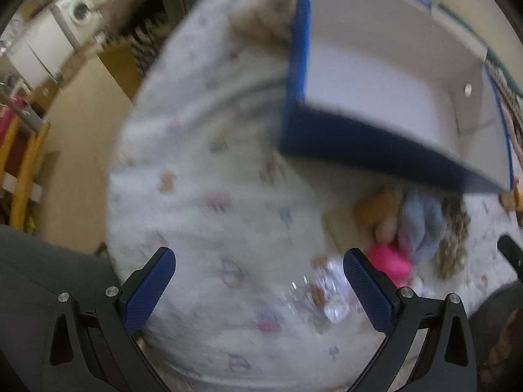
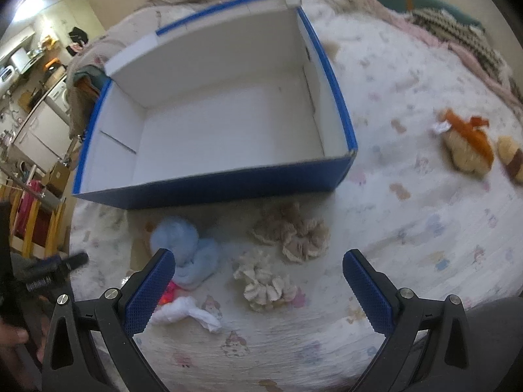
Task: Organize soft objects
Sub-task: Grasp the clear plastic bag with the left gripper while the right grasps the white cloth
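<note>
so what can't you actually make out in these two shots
- Pink item: right wrist view, mostly hidden behind the right gripper's finger; kind unclear.
- Pile beside the blue box: left wrist view, motion blur smears the light blue soft item.
- Striped plush: right wrist view, cut off by the lens edge.
- Clear shiny thing: left wrist view, blurred beyond telling.

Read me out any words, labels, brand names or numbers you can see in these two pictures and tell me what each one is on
No text can be read in either view.
White tag on the plush toy with the orange ribbon: any print is too small and blurred to read.
Blue box: plain walls, no lettering visible.
Bedsheet: only cartoon figures, no words legible.
Other gripper at the left edge of the right wrist view: faint markings, unreadable.
</note>
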`<state>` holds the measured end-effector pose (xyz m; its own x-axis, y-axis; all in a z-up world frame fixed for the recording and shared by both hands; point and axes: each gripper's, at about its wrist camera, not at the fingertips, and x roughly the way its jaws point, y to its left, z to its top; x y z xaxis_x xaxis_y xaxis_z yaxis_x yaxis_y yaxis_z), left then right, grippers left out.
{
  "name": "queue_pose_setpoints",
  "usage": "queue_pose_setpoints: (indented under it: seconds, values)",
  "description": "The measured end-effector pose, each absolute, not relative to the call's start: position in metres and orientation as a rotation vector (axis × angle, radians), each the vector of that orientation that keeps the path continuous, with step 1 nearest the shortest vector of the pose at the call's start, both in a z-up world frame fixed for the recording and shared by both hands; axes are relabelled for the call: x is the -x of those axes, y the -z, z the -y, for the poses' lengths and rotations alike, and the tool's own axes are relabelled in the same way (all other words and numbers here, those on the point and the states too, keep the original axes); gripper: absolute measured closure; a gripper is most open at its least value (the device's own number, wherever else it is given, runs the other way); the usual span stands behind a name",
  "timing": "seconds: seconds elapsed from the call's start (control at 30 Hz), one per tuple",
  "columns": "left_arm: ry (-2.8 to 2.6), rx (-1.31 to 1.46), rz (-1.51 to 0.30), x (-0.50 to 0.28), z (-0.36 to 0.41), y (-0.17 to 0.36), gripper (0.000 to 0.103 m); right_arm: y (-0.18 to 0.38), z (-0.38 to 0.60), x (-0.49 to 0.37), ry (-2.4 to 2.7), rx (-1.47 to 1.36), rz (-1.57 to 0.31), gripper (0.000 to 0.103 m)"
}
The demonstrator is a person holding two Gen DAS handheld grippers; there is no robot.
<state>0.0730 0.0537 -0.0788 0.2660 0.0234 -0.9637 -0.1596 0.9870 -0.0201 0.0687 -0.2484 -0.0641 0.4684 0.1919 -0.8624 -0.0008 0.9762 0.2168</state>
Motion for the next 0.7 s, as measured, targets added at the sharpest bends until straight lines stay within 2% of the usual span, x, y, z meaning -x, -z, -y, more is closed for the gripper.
queue_pose_setpoints:
  seconds: [0.17, 0.43, 0.5, 0.53, 0.6, 0.63, 0.67, 0.7]
  values:
    - [-0.105, 0.153, -1.404, -0.066, -0.031, 0.111, 0.001, 0.079, 0.251, -0.068, -0.082, -0.199, -1.091, 0.0]
    - [-0.05, 0.088, -1.477, -0.062, 0.008, 0.152, 0.025, 0.082, 0.267, -0.071, -0.045, -0.281, -1.095, 0.0]
    - [-0.05, 0.048, -1.468, -0.061, 0.014, 0.152, 0.042, 0.084, 0.271, -0.071, -0.038, -0.304, -1.103, 0.0]
    - [-0.055, 0.037, -1.462, -0.061, 0.015, 0.149, 0.045, 0.085, 0.273, -0.071, -0.035, -0.314, -1.105, 0.0]
    - [-0.073, 0.039, -1.435, -0.06, 0.011, 0.145, 0.062, 0.086, 0.277, -0.072, -0.049, -0.354, -1.113, 0.0]
    - [-0.076, 0.042, -1.432, -0.062, 0.008, 0.143, 0.064, 0.088, 0.277, -0.074, -0.072, -0.379, -1.124, 0.0]
    - [-0.071, 0.049, -1.433, -0.064, 0.006, 0.143, 0.071, 0.092, 0.276, -0.075, -0.099, -0.4, -1.142, 0.0]
    - [-0.068, 0.046, -1.432, -0.065, 0.005, 0.143, 0.078, 0.095, 0.274, -0.076, -0.114, -0.405, -1.157, 0.01]
